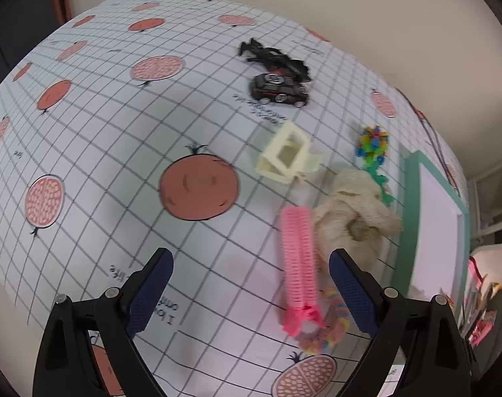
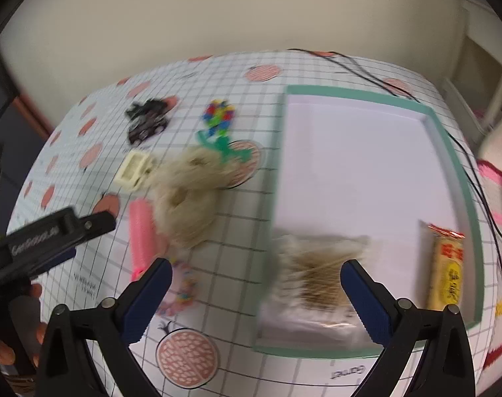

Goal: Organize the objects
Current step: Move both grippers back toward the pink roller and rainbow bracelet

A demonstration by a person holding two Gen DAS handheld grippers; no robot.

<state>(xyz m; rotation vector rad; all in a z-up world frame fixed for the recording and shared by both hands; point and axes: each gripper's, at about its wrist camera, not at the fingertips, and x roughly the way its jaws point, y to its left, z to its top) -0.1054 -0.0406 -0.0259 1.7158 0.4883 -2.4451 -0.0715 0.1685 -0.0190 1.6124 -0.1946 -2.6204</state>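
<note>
Both tongs hang over a tabletop (image 1: 118, 139) covered in a grid cloth printed with pomegranates. The left tongs (image 1: 251, 287) are spread wide with nothing between their blue pads; just past them lies a pink ribbed hair roller (image 1: 298, 258), with a pastel bead bracelet (image 1: 330, 327) at its near end. Touching the roller's right side is a beige plush toy (image 1: 353, 211). Farther back sit a cream plastic frame piece (image 1: 289, 154), a multicoloured block flower on a green stem (image 1: 373, 149), and two black toy cars (image 1: 279, 91) side by side.

The right tongs (image 2: 255, 294) are likewise released and empty, held above the near left corner of a shallow white tray with a green rim (image 2: 456, 165). Inside that tray, between the blue fingers in this view, lies a clear bag of tan fibrous stuff (image 2: 317, 281) – blurred, so its contents cannot be told. A yellow and red snack packet (image 2: 447, 261) lies along the tray's right wall. At the left edge of the right wrist view the other black tool is seen, with a hand (image 2: 6, 340) gripping it, and a thin black cable (image 2: 476, 178) runs along the tray's far and right side
</note>
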